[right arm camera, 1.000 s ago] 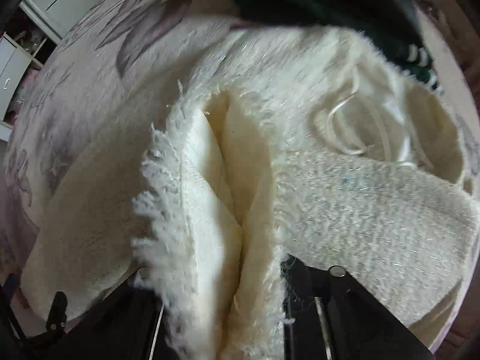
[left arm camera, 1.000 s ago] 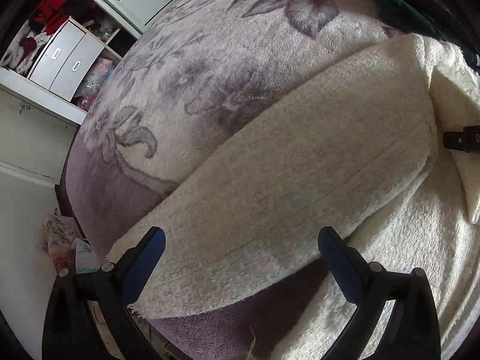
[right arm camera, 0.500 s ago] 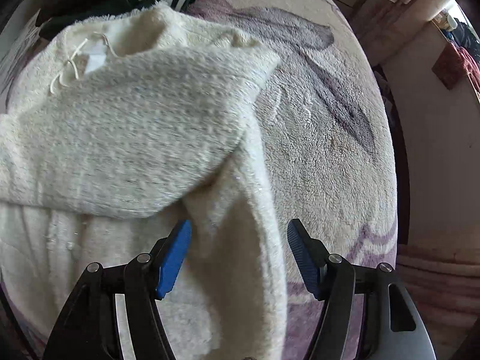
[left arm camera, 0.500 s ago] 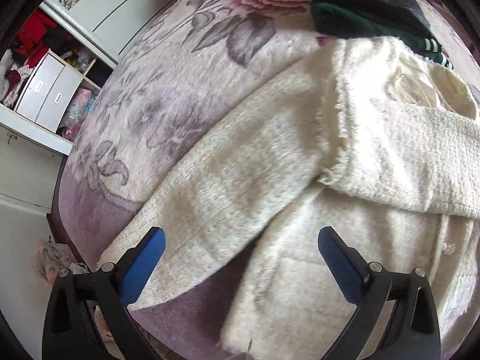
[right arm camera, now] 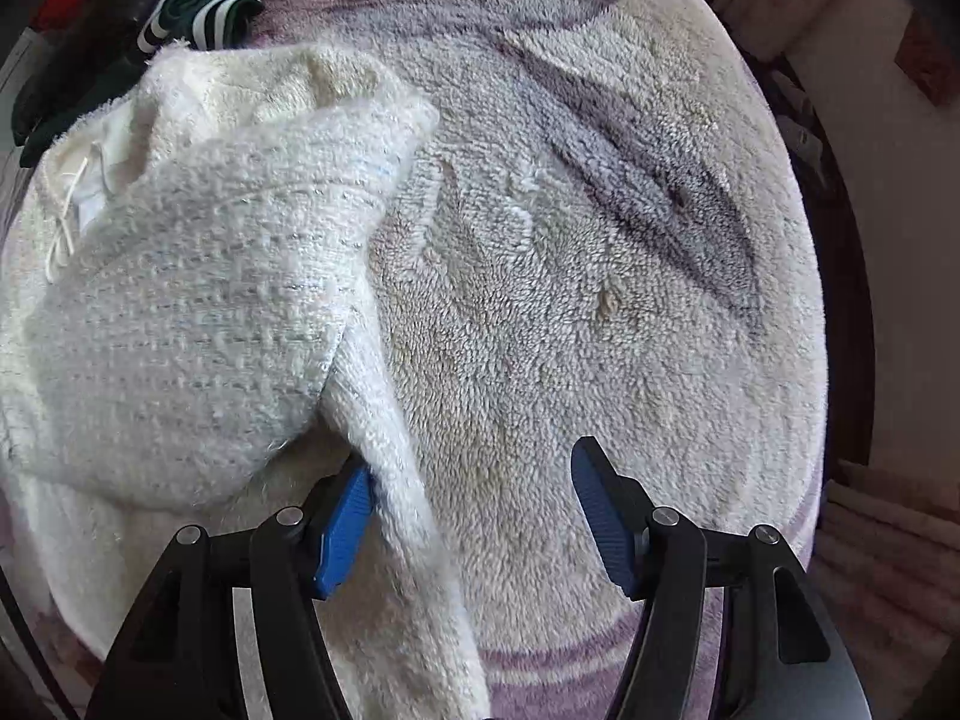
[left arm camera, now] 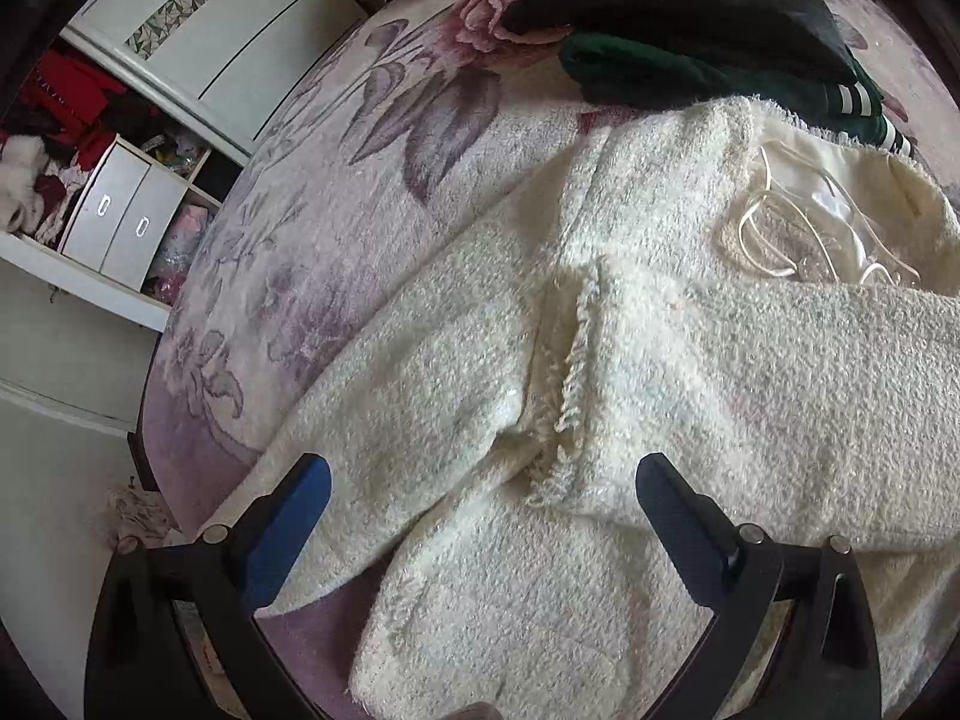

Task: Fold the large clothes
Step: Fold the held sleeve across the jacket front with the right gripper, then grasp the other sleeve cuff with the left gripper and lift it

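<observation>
A cream woolly jacket [left arm camera: 690, 372] lies on the floral bed blanket [left arm camera: 336, 198]. One sleeve is folded across its body, and its fringed cuff [left arm camera: 570, 396] rests near the middle. The other sleeve [left arm camera: 390, 420] stretches out to the left. My left gripper [left arm camera: 480, 516] is open and empty, just above the jacket's lower left part. In the right wrist view the jacket [right arm camera: 198, 312] fills the left side. My right gripper [right arm camera: 471, 516] is open and empty, and the jacket's right edge [right arm camera: 396, 480] lies between its fingers.
Dark green and black clothes [left arm camera: 702, 54] are piled at the jacket's collar end. A white cabinet with drawers [left arm camera: 120, 216] stands to the left of the bed. The bare blanket [right arm camera: 600, 252] stretches to the right of the jacket, up to the bed's edge.
My right gripper let go of the fringed sleeve, which now lies folded across the jacket, and moved to the jacket's right edge. My left gripper drew back and stays open.
</observation>
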Demonstrator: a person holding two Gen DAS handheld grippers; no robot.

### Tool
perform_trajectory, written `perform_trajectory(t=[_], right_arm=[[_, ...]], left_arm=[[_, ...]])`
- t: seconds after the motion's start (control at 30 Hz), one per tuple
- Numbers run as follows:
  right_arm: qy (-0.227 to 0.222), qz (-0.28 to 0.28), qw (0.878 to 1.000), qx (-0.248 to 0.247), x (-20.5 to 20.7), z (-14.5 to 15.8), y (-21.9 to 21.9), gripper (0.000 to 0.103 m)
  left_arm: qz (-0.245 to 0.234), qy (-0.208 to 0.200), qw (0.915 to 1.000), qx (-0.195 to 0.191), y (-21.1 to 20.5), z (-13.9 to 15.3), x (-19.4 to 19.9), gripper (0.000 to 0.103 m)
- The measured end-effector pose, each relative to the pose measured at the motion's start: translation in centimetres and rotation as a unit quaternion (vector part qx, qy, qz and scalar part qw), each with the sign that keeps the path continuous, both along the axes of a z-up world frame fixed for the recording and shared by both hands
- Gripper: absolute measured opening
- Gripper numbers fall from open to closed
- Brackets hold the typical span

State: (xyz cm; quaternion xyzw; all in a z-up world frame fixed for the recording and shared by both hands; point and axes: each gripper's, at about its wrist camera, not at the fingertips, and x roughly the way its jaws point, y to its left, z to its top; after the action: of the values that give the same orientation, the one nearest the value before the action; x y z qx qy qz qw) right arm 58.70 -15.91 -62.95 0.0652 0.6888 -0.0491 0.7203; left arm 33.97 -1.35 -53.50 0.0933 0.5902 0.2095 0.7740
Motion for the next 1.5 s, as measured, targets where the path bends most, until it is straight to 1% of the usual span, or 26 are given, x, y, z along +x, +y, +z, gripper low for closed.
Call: perform_trajectory(t=[0.1, 0.23, 0.27, 0.3, 0.37, 0.43, 0.53, 0.6, 0.63, 0.7, 0.73, 0.77, 0.8, 0.87, 0.97, 1.0, 1.03, 1.07, 1.1, 1.13, 1.2, 1.3, 1.33, 1.4, 1.43, 1.5], right_arm=[[-0.012, 0.003, 0.999, 0.047, -0.1, 1.8, 0.0, 0.067], [-0.018, 0.069, 0.996, 0.051, 1.6, 0.0, 2.7, 0.067], [-0.02, 0.096, 0.994, 0.048, 2.0, -0.6, 3.9, 0.067], [-0.017, 0.121, 0.992, 0.027, 2.9, -1.9, 4.4, 0.067], [-0.02, 0.136, 0.99, -0.037, 3.7, -3.7, 4.9, 0.068], [-0.03, 0.097, 0.992, -0.075, 4.1, -4.1, 3.7, 0.07], [-0.004, 0.012, 0.998, -0.061, 4.3, -4.4, 1.8, 0.077], [0.011, 0.002, 0.998, -0.056, 3.4, -3.8, 2.3, 0.079], [0.018, 0.008, 0.998, -0.066, 2.8, -3.2, 3.2, 0.079], [0.029, 0.01, 0.996, -0.088, 0.8, -1.9, 5.4, 0.079], [0.028, 0.003, 0.997, -0.078, -0.4, -1.0, 6.0, 0.079], [0.027, -0.006, 0.998, -0.055, -1.7, -0.4, 6.9, 0.079], [0.027, -0.018, 0.999, -0.03, -2.7, 0.2, 7.9, 0.079], [0.029, -0.043, 0.999, 0.001, -4.1, 0.6, 10.0, 0.079], [0.029, -0.056, 0.998, 0.023, -6.4, 0.4, 14.8, 0.079], [0.029, -0.049, 0.998, 0.026, -6.9, 0.2, 16.5, 0.079], [0.025, -0.038, 0.998, 0.036, -7.4, 0.0, 18.3, 0.079], [0.014, -0.025, 0.998, 0.05, -7.8, 0.0, 20.4, 0.079], [0.006, -0.011, 0.998, 0.055, -8.2, 0.1, 22.1, 0.079], [0.002, 0.006, 0.999, 0.053, -8.6, 0.0, 24.2, 0.079], [0.0, 0.032, 0.998, 0.046, -9.0, -0.1, 27.9, 0.079], [-0.004, 0.045, 0.998, 0.048, -9.4, -0.1, 32.4, 0.079], [-0.009, 0.048, 0.998, 0.045, -9.6, 0.0, 33.9, 0.079], [-0.015, 0.052, 0.998, 0.03, -9.6, 0.0, 36.3, 0.079], [-0.015, 0.051, 0.998, 0.025, -9.7, -0.1, 37.2, 0.079], [-0.001, 0.044, 0.999, 0.02, -9.8, -0.7, 38.7, 0.079]], left_arm=[[-0.015, -0.009, 0.9997, 0.019, -0.2, 0.1, 1.4, 0.103], [-0.028, 0.014, 0.9994, 0.013, -0.2, -1.9, 3.0, 0.103], [-0.03, 0.02, 0.9993, 0.01, -0.2, -2.5, 3.2, 0.103], [-0.03, 0.025, 0.9992, 0.007, -0.1, -3.0, 3.5, 0.103], [-0.023, 0.034, 0.9992, -0.003, 0.4, -3.9, 3.8, 0.103], [-0.008, 0.038, 0.9992, -0.01, 1.4, -4.4, 3.7, 0.103], [0.035, 0.039, 0.998, -0.037, 4.5, -3.8, 1.1, 0.103], [0.074, 0.038, 0.995, -0.056, 7.4, -2.9, -1.9, 0.103], [0.1, 0.039, 0.9921, -0.065, 9.3, -2.5, -3.8, 0.103], [0.165, 0.038, 0.9813, -0.092, 14.0, -2.2, -8.2, 0.103], [0.199, 0.038, 0.9731, -0.11, 16.3, -2.3, -10.2, 0.103], [0.239, 0.037, 0.9593, -0.146, 19.0, -2.7, -12.4, 0.103], [0.276, 0.035, 0.9418, -0.188, 21.3, -3.5, -14.4, 0.103], [0.342, 0.023, 0.8911, -0.298, 25.6, -6.1, -18.3, 0.103], [0.404, -0.031, 0.8241, -0.396, 30.2, -9.4, -22.4, 0.102], [0.418, -0.056, 0.8044, -0.418, 31.4, -10.2, -23.2, 0.102], [0.433, -0.079, 0.7872, -0.433, 32.6, -11.1, -23.8, 0.096], [0.443, -0.096, 0.7766, -0.438, 33.6, -11.7, -24.1, 0.089], [0.45, -0.108, 0.7711, -0.438, 34.6, -12.1, -24.1, 0.068], [0.456, -0.114, 0.7721, -0.428, 35.5, -12.2, -24.0, 0.04], [0.446, -0.147, 0.7753, -0.423, 37.2, -11.2, -23.4, 0.019], [0.399, -0.192, 0.8014, -0.402, 40.4, -9.1, -20.8, 0.017], [0.384, -0.208, 0.8056, -0.4, 41.7, -8.6, -19.5, 0.017], [0.373, -0.228, 0.8011, -0.409, 44.3, -8.9, -17.8, 0.017], [0.366, -0.227, 0.7994, -0.418, 45.0, -9.3, -17.0, 0.017], [0.357, -0.197, 0.804, -0.432, 45.0, -10.4, -16.1, 0.02]])
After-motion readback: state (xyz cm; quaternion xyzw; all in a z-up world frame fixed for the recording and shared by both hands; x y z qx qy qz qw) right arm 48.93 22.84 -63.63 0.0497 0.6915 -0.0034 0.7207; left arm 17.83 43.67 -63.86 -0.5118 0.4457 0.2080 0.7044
